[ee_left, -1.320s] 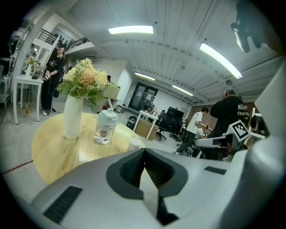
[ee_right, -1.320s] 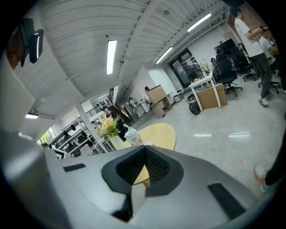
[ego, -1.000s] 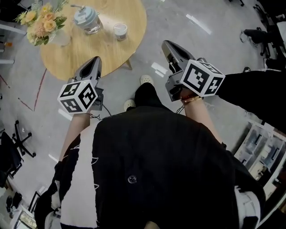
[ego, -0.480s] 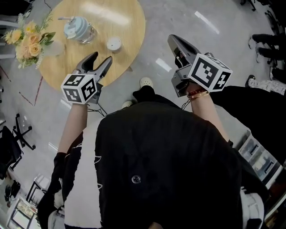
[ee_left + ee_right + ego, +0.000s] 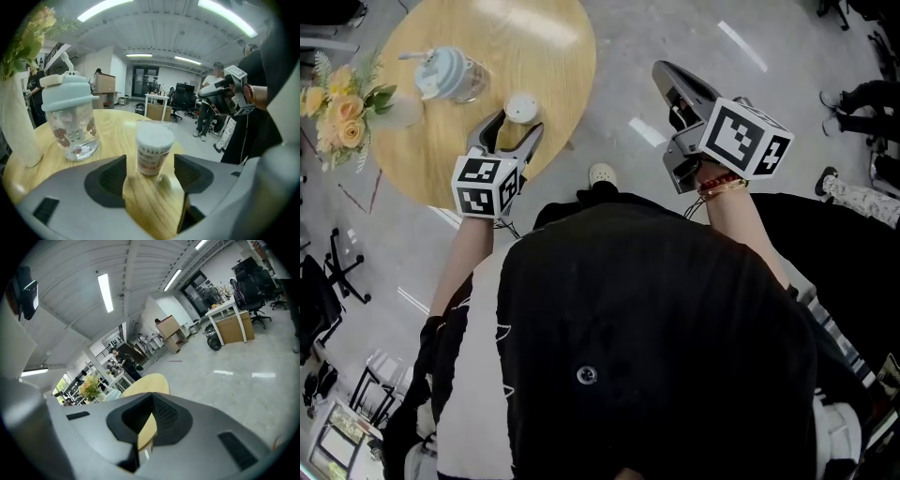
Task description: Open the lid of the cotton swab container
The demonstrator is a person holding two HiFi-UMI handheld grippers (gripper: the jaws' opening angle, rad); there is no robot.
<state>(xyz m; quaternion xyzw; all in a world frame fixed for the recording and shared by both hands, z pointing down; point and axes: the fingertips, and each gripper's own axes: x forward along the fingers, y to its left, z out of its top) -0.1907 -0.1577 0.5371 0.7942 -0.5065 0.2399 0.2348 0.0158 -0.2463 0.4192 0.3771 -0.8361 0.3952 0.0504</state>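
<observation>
Jaws of the left gripper have just been opening and stand spread wide, pinching nothing. Those of the right gripper are pressed together, out over the floor. The round pale-wood desk carries a yellow bouquet, a clear blue-lidded bottle and the small white-capped cotton swab container. Its lid is on, and it stands untouched just ahead of the left jaws' gap. That gripper tilts downward.

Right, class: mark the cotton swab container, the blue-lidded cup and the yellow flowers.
cotton swab container (image 5: 153, 157): left gripper view, on its labelled side.
blue-lidded cup (image 5: 67, 93): left gripper view, on its blue lid.
yellow flowers (image 5: 349, 129): head view, on one bloom.
</observation>
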